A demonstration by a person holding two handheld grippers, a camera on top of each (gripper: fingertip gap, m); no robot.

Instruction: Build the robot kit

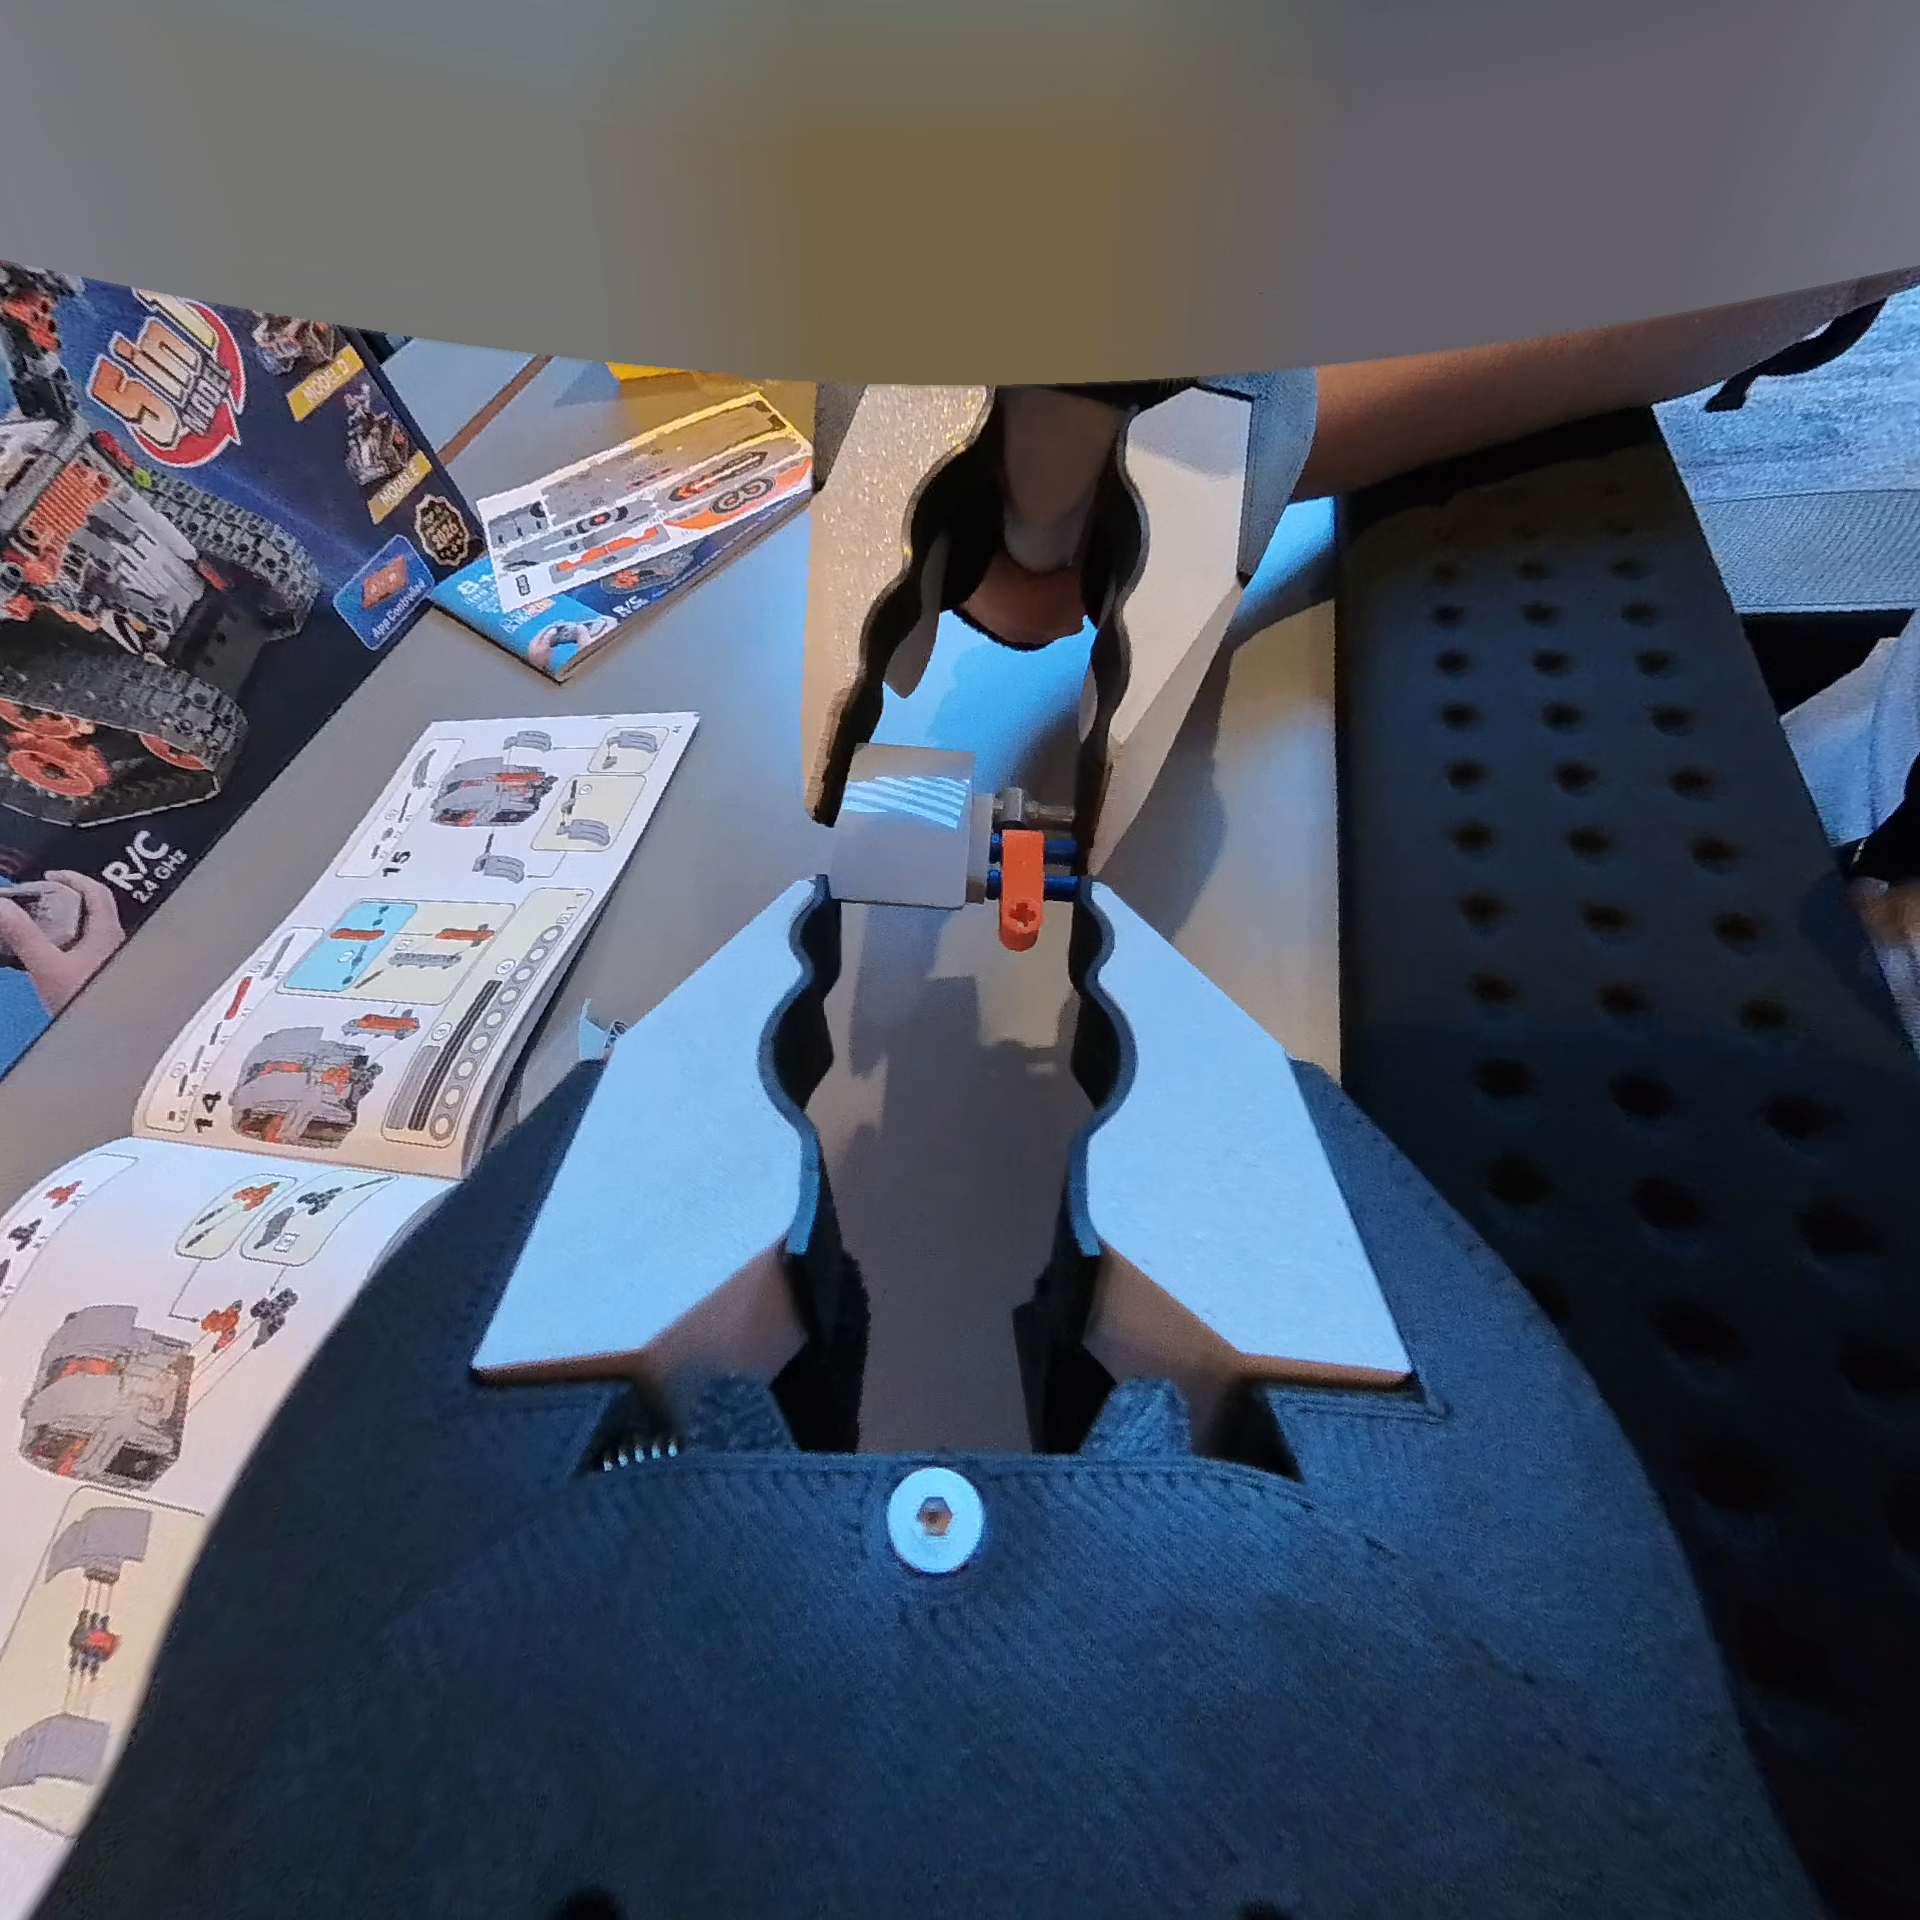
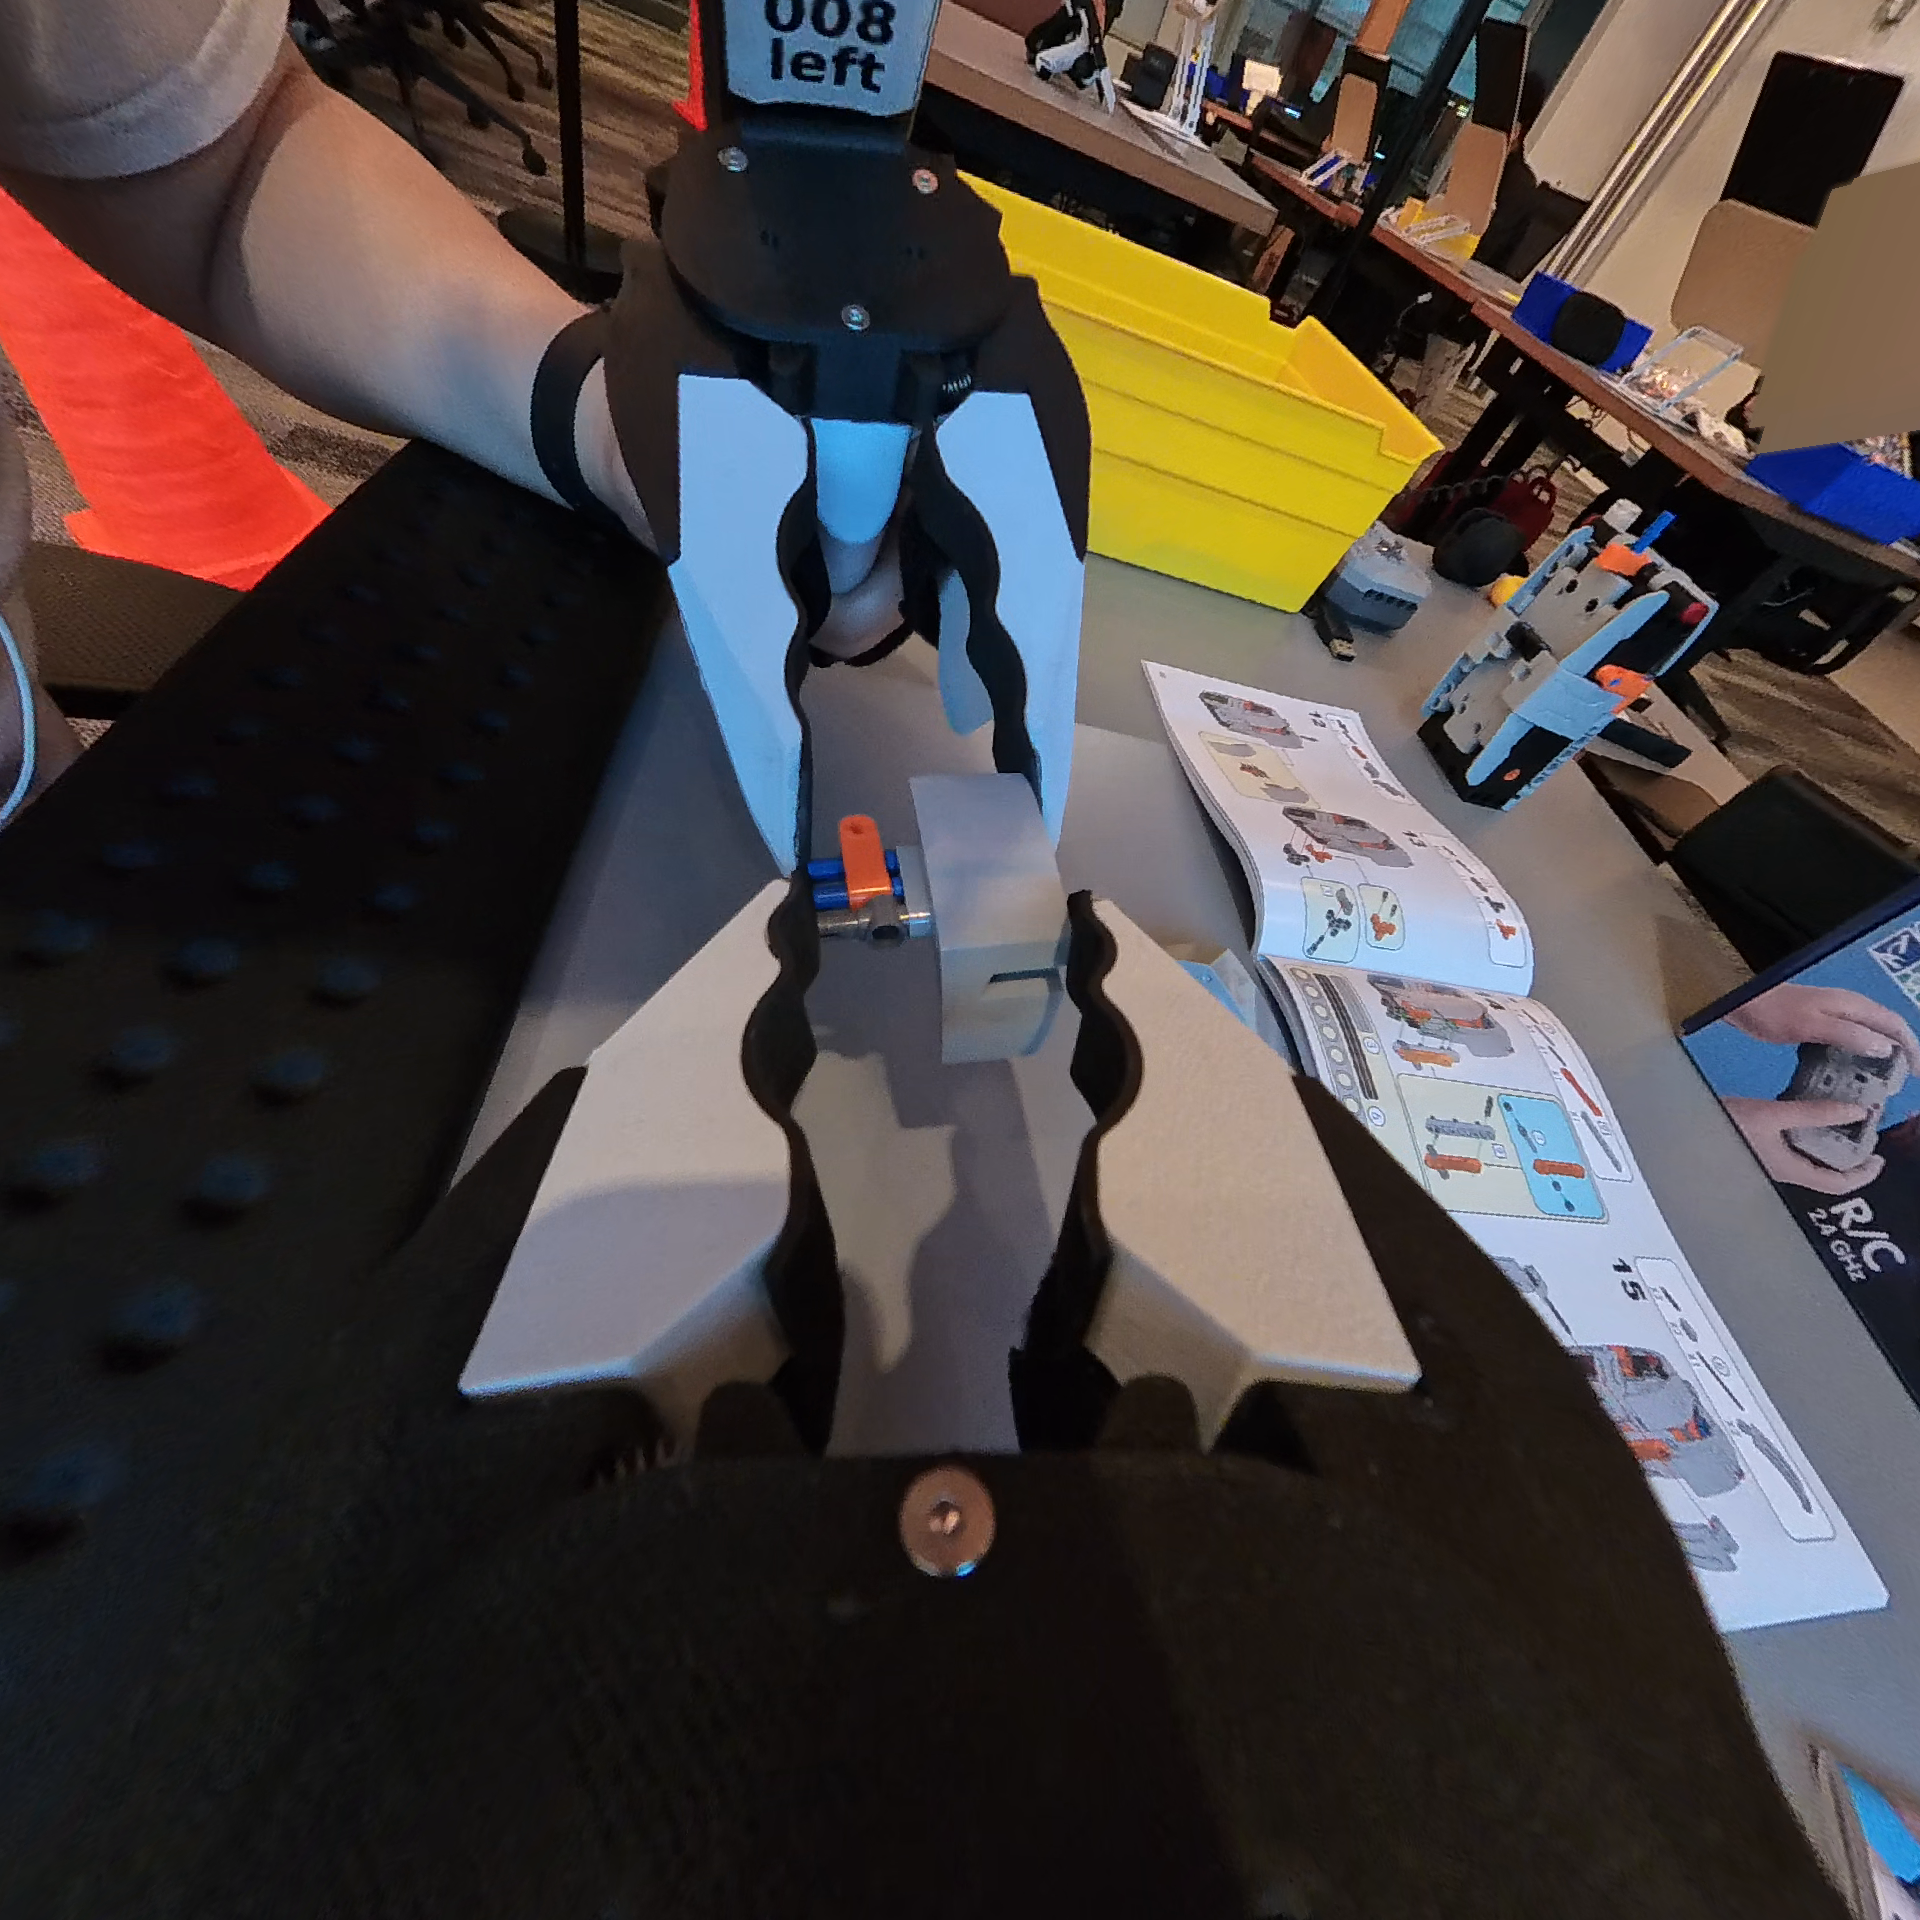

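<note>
A small brick assembly hangs above the grey table (image 1: 727, 748): a light grey block (image 1: 904, 842) (image 2: 987, 914) with blue pins (image 1: 1055, 885) (image 2: 831, 873), an orange connector (image 1: 1021, 883) (image 2: 860, 857) and a grey connector (image 2: 862, 920) on one side. My left gripper (image 1: 951, 894) (image 2: 920, 842) and my right gripper (image 2: 930, 909) (image 1: 956, 821) face each other tip to tip. Each grips the assembly endwise, one finger on the block and one on the pin side. A person's hand and forearm show behind each gripper.
An open instruction booklet (image 1: 416, 935) (image 2: 1455, 1039) lies beside the grippers, with a toy box (image 1: 156, 623) (image 2: 1829, 1122) and a sticker sheet (image 1: 644, 520) beyond it. A black studded mat (image 1: 1558, 831) (image 2: 260, 831) lies on the other side. Yellow bins (image 2: 1195, 395) and a partly built model (image 2: 1558, 665) stand farther back. Less than 4 cm separates the two grippers' tips.
</note>
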